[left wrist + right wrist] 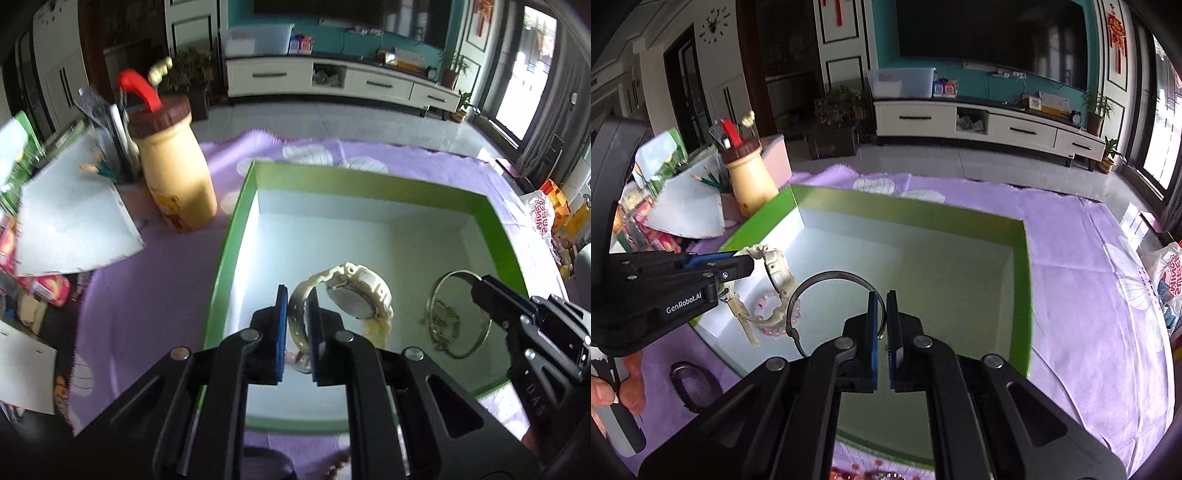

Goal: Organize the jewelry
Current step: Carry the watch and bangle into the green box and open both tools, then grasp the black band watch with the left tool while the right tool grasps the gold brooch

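Over the green-rimmed box, the left gripper pinches the cream watch by its strap and the right gripper clamps the metal bangle, whose thin edge-on grip could slip, dropping it short

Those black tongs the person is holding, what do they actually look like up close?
Each is a black two-finger gripper. The left gripper and right gripper have angular black linkage arms joined by round silver pins, with triangular cut-outs in the outer arms. The flat fingers carry blue pads. The left one's side bears white lettering, GenRobot.AI. No cables show. A hand grips its handle; no sleeve shows.
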Demonstrator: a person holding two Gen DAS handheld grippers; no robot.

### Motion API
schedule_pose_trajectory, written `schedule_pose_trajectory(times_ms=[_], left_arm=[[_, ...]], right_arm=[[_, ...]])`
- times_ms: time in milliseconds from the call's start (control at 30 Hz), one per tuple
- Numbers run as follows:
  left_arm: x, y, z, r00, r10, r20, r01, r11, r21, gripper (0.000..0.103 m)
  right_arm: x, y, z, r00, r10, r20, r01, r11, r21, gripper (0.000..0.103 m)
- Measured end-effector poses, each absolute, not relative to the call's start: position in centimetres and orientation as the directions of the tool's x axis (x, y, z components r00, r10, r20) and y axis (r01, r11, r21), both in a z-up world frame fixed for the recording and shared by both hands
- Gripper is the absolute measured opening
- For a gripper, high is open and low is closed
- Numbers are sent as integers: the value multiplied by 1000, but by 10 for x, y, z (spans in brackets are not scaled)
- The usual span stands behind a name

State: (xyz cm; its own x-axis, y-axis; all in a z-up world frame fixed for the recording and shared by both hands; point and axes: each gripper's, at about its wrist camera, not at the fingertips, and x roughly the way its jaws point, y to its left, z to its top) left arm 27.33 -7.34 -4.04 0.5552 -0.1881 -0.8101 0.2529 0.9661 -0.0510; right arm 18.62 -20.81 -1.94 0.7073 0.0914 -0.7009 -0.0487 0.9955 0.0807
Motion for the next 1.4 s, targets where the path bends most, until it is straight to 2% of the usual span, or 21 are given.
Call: schedule_pose_trajectory(times_ms=[133,200,267,300,333,367,400,533,867,1167,1400], left_arm=[[284,-74,-56,520,-178,-835,244,968,-55,14],[286,-73,-59,513,-183,-839,239,969,-65,18],[286,-72,-57,526,-179,-831,239,969,-57,32],[285,-71,-55,533,-177,-827,239,970,-53,35],[283,-71,-52,541,-177,-822,240,969,-51,43],[281,-69,-49,548,-180,-817,242,969,-51,54],[277,-68,-43,560,-185,-808,247,968,-50,56],[263,-57,-25,601,-185,-777,242,969,-44,67],[216,-8,-2,653,-146,-743,191,981,-25,71],[168,30,-26,597,-133,-791,142,988,-58,72],[133,44,-51,541,-163,-825,122,986,-115,72]], right_arm=[[199,-203,-34,669,70,-740,-47,998,52,5],[203,-200,-40,657,58,-752,-38,998,44,12],[204,-201,-41,660,51,-750,-31,999,41,16],[203,-201,-40,663,55,-747,-31,998,45,17],[201,-202,-39,667,56,-743,-29,998,49,20],[199,-204,-38,672,55,-738,-22,998,54,27],[196,-206,-36,678,56,-732,-17,998,61,30],[179,-219,-23,703,62,-709,-2,996,85,31],[122,-236,2,735,77,-674,4,993,118,36],[68,-242,2,717,88,-692,14,990,141,36],[23,-238,-21,657,129,-743,-2,986,168,36]])
